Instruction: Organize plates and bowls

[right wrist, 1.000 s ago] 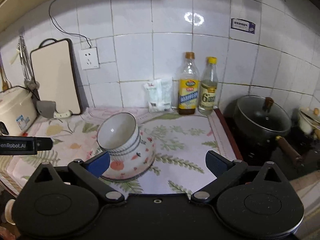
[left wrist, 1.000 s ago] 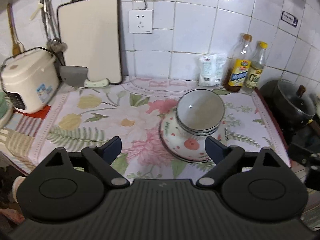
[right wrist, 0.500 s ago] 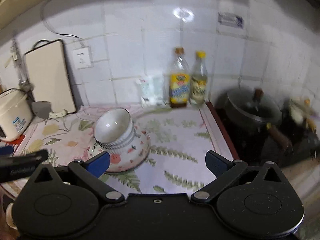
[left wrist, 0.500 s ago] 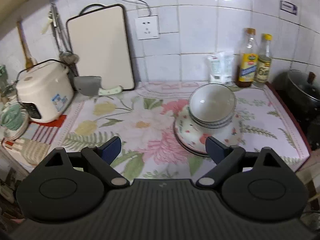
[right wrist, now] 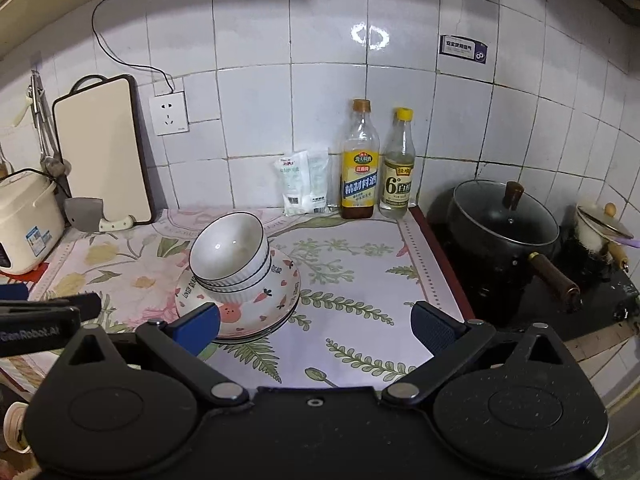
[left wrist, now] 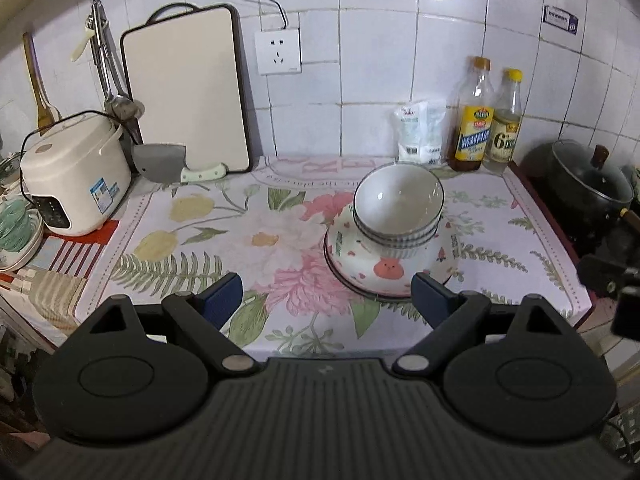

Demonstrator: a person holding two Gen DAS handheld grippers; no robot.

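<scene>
A stack of white ribbed bowls (left wrist: 398, 210) (right wrist: 230, 258) rests on a stack of patterned plates (left wrist: 360, 266) (right wrist: 276, 300) on the floral counter mat. My left gripper (left wrist: 326, 298) hangs open above the mat's near edge, its right finger just in front of the plates, nothing between the fingers. My right gripper (right wrist: 316, 322) is open too, with its left finger overlapping the plates' near rim in the picture and empty mat between the fingers. The left gripper's body (right wrist: 40, 320) shows at the left edge of the right wrist view.
A rice cooker (left wrist: 74, 172), a cleaver (left wrist: 172, 162) and a cutting board (left wrist: 188, 92) stand at the back left. A white packet (right wrist: 304, 188) and two bottles (right wrist: 360, 162) line the tiled wall. A black lidded pot (right wrist: 502, 226) sits on the stove at the right.
The left wrist view has pulled back from the dishes, so more of the counter and its near edge shows. The right view has barely shifted. Both grippers stayed open.
</scene>
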